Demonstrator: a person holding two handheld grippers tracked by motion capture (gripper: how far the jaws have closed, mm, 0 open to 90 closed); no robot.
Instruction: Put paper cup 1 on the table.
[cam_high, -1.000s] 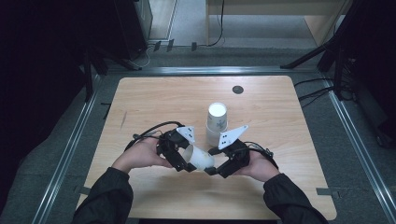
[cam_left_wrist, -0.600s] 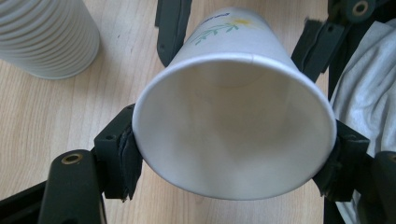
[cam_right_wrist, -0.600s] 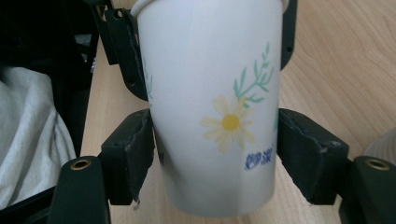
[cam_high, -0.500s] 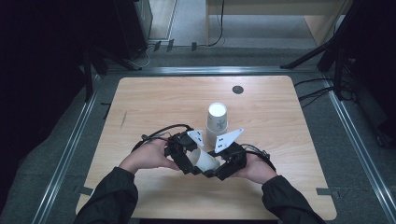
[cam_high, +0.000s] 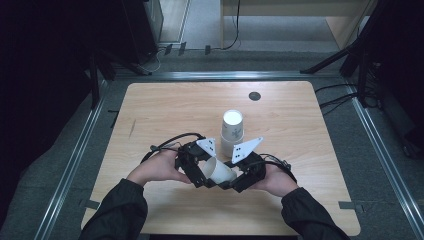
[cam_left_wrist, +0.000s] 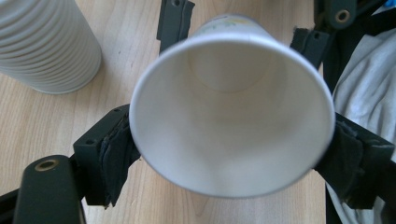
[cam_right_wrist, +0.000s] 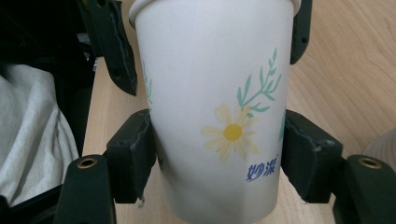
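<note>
A white paper cup (cam_high: 220, 171) with a daisy print lies on its side between my two grippers, near the front of the table. My left gripper (cam_left_wrist: 233, 154) looks into the cup's open mouth (cam_left_wrist: 233, 112). Its jaws have just been opening, and its pads (cam_left_wrist: 112, 154) now flank the round, unsqueezed rim. My right gripper (cam_right_wrist: 222, 158) has just been closing. Its pads (cam_right_wrist: 133, 154) press on the cup (cam_right_wrist: 215, 93) near its base. In the high view my left gripper (cam_high: 199, 172) and right gripper (cam_high: 241, 176) face each other.
A stack of upside-down paper cups (cam_high: 232, 131) stands just behind the grippers; its ribbed side (cam_left_wrist: 46, 46) shows in the left gripper view. The wooden table (cam_high: 165, 110) has a small dark disc (cam_high: 254, 95) at the back. Metal rails border both sides.
The grey plates on the two grippers have come slightly closer together. The cup stays between the grippers at the same spot.
</note>
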